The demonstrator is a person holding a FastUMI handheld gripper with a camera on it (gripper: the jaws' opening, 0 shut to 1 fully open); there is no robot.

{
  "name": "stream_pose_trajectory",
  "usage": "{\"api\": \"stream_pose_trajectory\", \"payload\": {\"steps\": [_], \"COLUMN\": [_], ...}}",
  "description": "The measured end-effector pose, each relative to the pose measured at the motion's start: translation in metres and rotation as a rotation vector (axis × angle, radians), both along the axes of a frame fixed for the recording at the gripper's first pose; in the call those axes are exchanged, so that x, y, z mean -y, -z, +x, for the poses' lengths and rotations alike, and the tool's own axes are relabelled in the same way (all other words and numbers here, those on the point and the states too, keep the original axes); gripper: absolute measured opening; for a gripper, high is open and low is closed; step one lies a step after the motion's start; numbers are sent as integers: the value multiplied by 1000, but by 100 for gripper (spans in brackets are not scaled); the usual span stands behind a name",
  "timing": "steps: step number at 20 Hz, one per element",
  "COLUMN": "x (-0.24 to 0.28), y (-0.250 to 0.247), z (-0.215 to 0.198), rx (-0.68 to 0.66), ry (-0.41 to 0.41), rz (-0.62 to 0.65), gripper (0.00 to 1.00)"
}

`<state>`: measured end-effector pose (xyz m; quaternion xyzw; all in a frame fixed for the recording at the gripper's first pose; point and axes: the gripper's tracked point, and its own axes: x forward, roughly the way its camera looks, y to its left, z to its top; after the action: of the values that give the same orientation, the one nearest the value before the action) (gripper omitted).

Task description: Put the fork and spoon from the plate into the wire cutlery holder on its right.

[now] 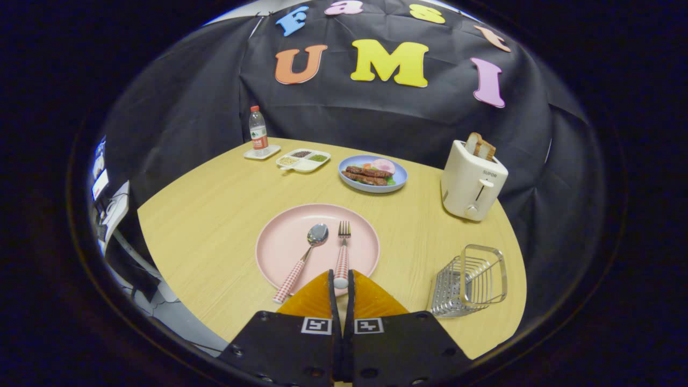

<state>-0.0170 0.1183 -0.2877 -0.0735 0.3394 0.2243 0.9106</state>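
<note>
A pink plate (279,244) lies on the wooden table just ahead of my fingers. On it rest a spoon (303,258) and a fork (342,252), both with red-and-white checked handles pointing back toward me. The spoon's handle runs off the plate's near rim, left of my fingers. My gripper (341,279) is closed around the near end of the fork's handle, which shows between the two fingertips while the fork still lies flat on the plate. The wire cutlery holder (473,279) stands to the right of the plate, empty, beside my right finger.
A white toaster (473,180) with toast in it stands beyond the holder. A blue plate of food (372,173), a divided snack tray (303,159) and a water bottle (258,129) on a small tray line the table's far side. The table edge curves close behind the holder.
</note>
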Motion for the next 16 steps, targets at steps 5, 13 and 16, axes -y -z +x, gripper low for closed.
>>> {"api": "stream_pose_trajectory", "payload": {"steps": [5,13,16], "x": [18,124,167], "y": [-43,-128,-138], "z": [3,3,-8], "rx": [-7,-12,-39], "ry": [4,132,206], "rz": [17,-12,-37], "gripper": [0,1,0]}}
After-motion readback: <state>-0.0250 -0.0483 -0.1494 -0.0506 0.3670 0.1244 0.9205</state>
